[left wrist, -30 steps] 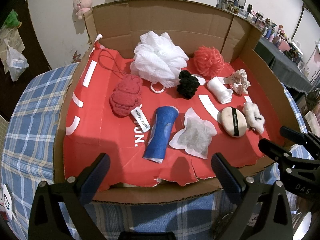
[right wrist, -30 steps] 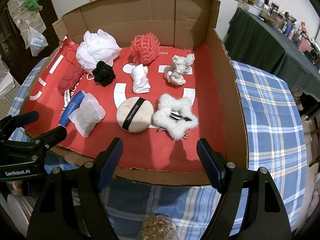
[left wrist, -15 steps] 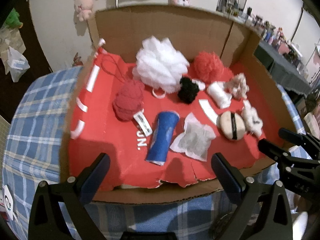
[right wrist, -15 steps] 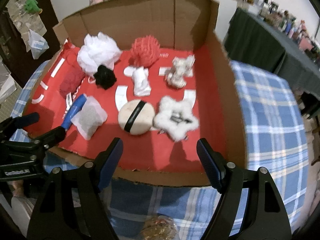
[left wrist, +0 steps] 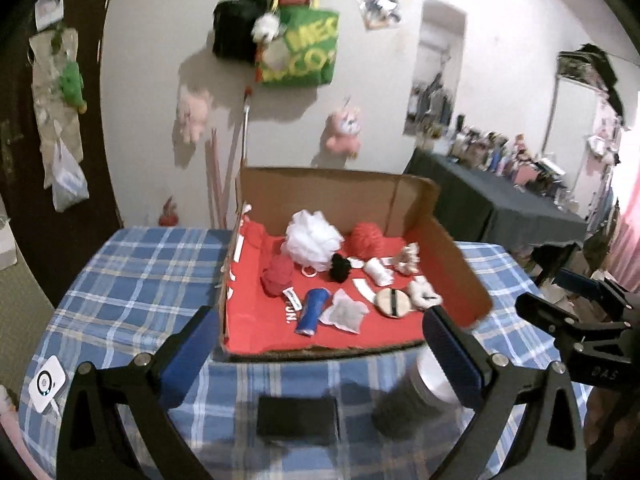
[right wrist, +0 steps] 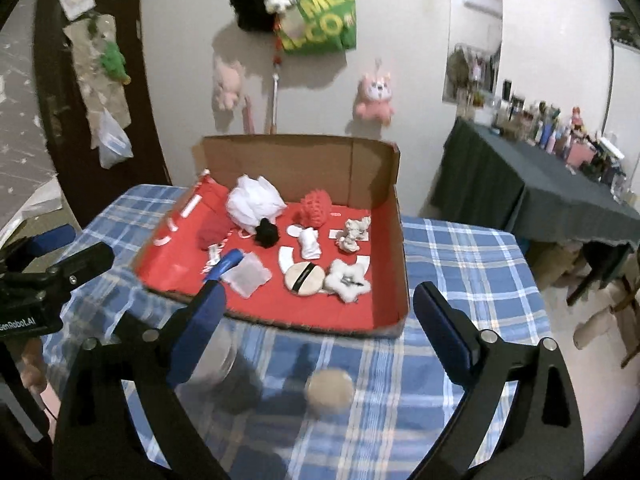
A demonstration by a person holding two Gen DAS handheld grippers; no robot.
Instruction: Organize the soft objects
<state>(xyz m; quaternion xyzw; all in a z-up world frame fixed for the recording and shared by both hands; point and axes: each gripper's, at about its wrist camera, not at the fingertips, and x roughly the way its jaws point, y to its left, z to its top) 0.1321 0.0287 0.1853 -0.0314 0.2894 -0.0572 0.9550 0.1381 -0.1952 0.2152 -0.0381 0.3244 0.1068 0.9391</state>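
Looks like wrap-up, or a pause btwn picks: both grippers hang back over the near table edge, nothing in either. Left gripper [left wrist: 316, 348] has its fingers spread wide, empty gap. Right gripper [right wrist: 320, 328] likewise wide apart, jaws have just been opening further, nothing btwn them.

Soft objs all sit inside the cardboard box [right wrist: 376, 168] on its red liner, on the blue plaid tablecloth [right wrist: 460, 264]. Back row: white mesh pouf [right wrist: 254, 200], red pouf [right wrist: 316, 208], cream scrunchie [right wrist: 354, 234]. Mid: red plush [left wrist: 276, 276], black scrunchie [right wrist: 267, 234], white rolled cloth [right wrist: 310, 244]. Front row: blue roll [left wrist: 314, 310], grey sachet [right wrist: 246, 274], round puff w/ black strap [right wrist: 304, 278], white furry clip [right wrist: 347, 280]. Items spaced apart in rough rows, so my read is the sorting is mostly done.

Next move, if any: pick a target, come fwd and down into the box, straddle one item w/ open fingers, close gently since all of it squashes. Watch the box's near lip on the way in.

Vs earlier frames: both cams were close over the box, looking steeply down; now both sit higher and further back, tilted up, so wall, hanging bags and plush toys show. A dark can [left wrist: 416, 396] and a black flat thing [left wrist: 296, 414] on the near cloth are newly in view. Objs in box look unmoved.
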